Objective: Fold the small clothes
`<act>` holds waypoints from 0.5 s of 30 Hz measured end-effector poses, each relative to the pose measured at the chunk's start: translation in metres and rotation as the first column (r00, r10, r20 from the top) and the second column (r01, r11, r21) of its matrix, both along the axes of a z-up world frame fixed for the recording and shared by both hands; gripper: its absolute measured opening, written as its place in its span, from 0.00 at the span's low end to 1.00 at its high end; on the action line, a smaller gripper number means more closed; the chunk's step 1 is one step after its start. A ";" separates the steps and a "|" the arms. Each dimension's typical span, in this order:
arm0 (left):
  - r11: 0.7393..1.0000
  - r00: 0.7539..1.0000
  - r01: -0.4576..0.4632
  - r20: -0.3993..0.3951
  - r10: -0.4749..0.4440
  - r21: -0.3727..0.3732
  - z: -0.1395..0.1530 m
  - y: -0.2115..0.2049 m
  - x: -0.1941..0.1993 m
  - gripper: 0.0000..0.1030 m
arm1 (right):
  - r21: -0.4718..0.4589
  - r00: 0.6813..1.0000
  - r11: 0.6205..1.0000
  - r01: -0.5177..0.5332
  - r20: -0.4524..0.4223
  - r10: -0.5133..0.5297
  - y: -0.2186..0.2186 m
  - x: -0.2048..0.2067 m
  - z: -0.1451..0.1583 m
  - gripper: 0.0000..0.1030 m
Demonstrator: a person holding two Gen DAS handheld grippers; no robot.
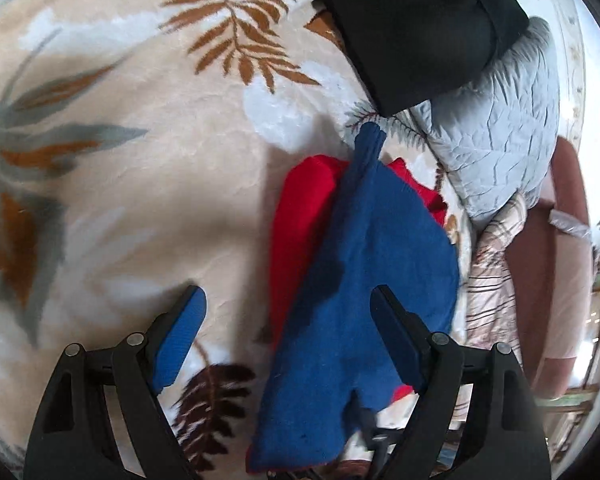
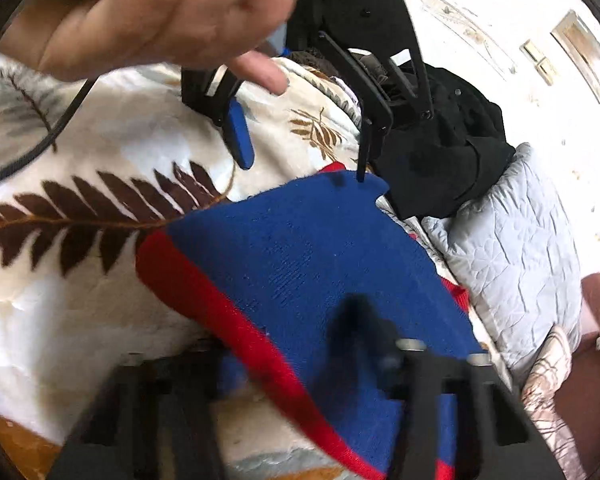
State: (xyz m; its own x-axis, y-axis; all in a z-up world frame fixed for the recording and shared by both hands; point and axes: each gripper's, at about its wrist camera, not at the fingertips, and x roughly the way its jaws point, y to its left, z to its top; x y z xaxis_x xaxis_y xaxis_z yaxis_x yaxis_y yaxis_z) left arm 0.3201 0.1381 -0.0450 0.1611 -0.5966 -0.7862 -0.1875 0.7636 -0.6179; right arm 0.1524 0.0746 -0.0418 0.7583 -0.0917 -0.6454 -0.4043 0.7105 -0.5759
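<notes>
1. Blue/red garment [image 1: 364, 264] is seen on the bed blanket [image 1: 140, 160], part-lifted at near edge.
2. Left hand-held gripper [image 1: 288, 300] is held wide, empty, over the garment.
3. Right hand-held gripper [image 2: 320, 364]: blurred, grip can't be told.
4. Next, prob.: free corner to be pinched by left, fold carried across.

Broad open stretch of leaf-patterned blanket [image 1: 120, 140] on the left, blue-and-red garment [image 1: 364, 264] lying at the right, black clothing [image 1: 420, 28] heaped beyond it, grey quilted pillow [image 1: 496, 140] walling the right edge – left tongs [image 2: 300, 168] over the garment's far end.
</notes>
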 end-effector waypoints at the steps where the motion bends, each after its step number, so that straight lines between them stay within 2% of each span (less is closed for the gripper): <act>1: 1.000 1.000 0.001 -0.004 -0.001 -0.009 -0.001 -0.001 0.002 0.82 | 0.001 1.000 1.000 0.000 0.015 0.000 -0.002 -0.001 0.001 0.26; 4: 0.999 0.999 0.034 -0.012 -0.034 -0.013 -0.002 -0.012 0.009 0.82 | 0.042 0.998 0.999 -0.009 0.057 0.006 -0.008 -0.006 0.010 0.17; 6: 0.997 0.997 0.073 -0.017 -0.073 0.012 -0.004 -0.024 0.013 0.82 | 0.057 0.996 0.998 -0.013 0.085 0.008 -0.011 -0.011 0.016 0.15; 9: 0.991 0.993 0.118 -0.007 -0.118 0.065 -0.004 -0.040 0.016 0.82 | 0.082 0.994 0.996 -0.017 0.106 0.008 -0.015 -0.012 0.024 0.13; 12: 0.986 0.989 0.147 0.000 -0.148 0.077 -0.003 -0.051 0.019 0.82 | 0.109 0.994 0.994 -0.017 0.113 0.005 -0.020 -0.012 0.029 0.13; 14: 0.984 0.986 0.165 0.005 -0.165 0.062 -0.003 -0.059 0.019 0.79 | 0.123 0.994 0.992 -0.017 0.112 0.004 -0.024 -0.010 0.031 0.13; 15: 0.984 0.985 0.172 0.004 -0.172 0.052 -0.003 -0.064 0.019 0.70 | 0.134 0.994 0.991 -0.016 0.111 0.001 -0.025 -0.010 0.033 0.13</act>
State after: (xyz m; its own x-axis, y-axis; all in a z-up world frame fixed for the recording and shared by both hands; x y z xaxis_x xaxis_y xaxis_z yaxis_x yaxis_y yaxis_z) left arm 0.3389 0.0737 -0.0482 0.0660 -0.5750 -0.8155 -0.0457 0.8147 -0.5781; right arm 0.1427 0.0497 -0.0089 0.8262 -0.0031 -0.5634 -0.3499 0.7810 -0.5173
